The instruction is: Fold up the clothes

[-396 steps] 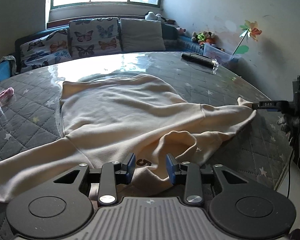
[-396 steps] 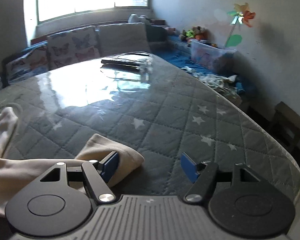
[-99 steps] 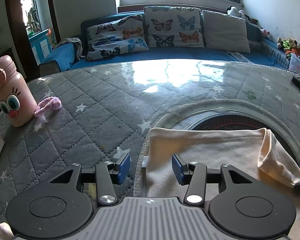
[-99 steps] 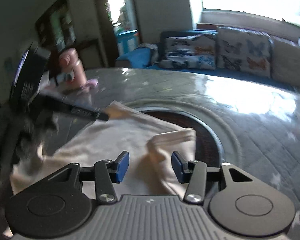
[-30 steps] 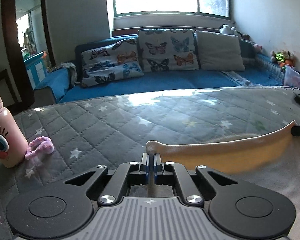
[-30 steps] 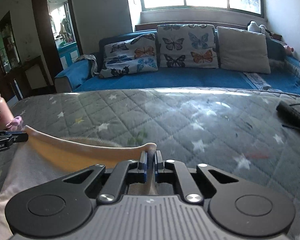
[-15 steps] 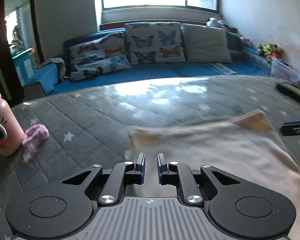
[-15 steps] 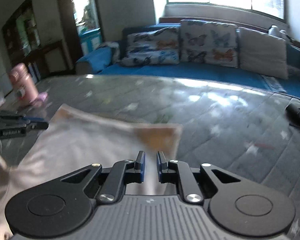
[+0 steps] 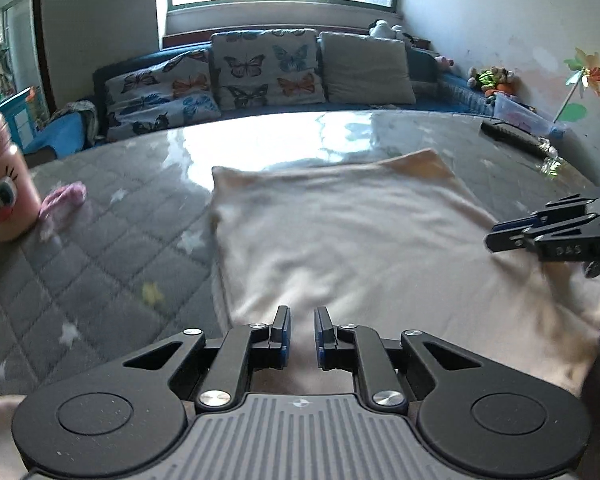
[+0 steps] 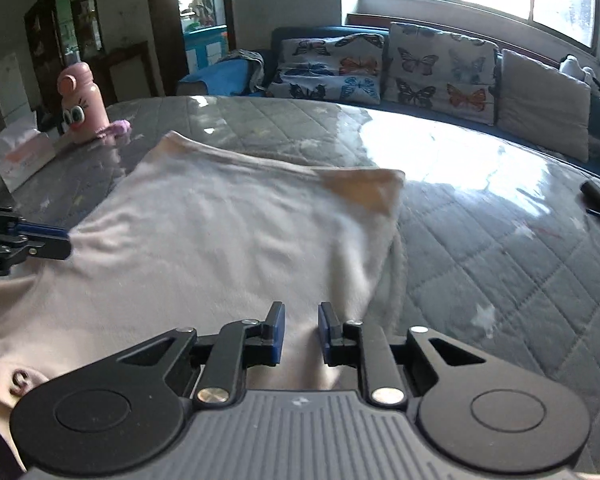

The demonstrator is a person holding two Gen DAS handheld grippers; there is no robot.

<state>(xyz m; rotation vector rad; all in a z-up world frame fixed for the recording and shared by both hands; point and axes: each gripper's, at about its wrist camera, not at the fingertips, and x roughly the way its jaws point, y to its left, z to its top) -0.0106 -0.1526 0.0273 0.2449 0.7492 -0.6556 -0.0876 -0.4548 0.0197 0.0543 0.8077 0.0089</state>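
The cream sweatshirt [image 9: 360,240] lies folded flat on the grey quilted table [image 9: 100,260], with one far corner turned up to show a tan underside. My left gripper [image 9: 302,322] hovers over its near left edge, open a little, gripping nothing. In the right wrist view the same sweatshirt [image 10: 220,232] spreads ahead and to the left. My right gripper [image 10: 301,318] hangs over its near right edge, also slightly open and holding nothing. Each gripper shows at the side of the other's view: the right gripper [image 9: 540,228] and the left gripper [image 10: 40,240].
A pink bottle [image 10: 82,100] with cartoon eyes, a pink scrunchie [image 9: 64,196] and a tissue box [image 10: 20,152] stand at the table's left. A black remote [image 9: 508,136] lies at the far right. A blue sofa with butterfly cushions [image 9: 260,68] runs behind the table.
One second ago both grippers were shut on the sweatshirt's lifted edge. They have since let it go, the cloth has dropped flat, and both have drawn back with jaws wider apart.
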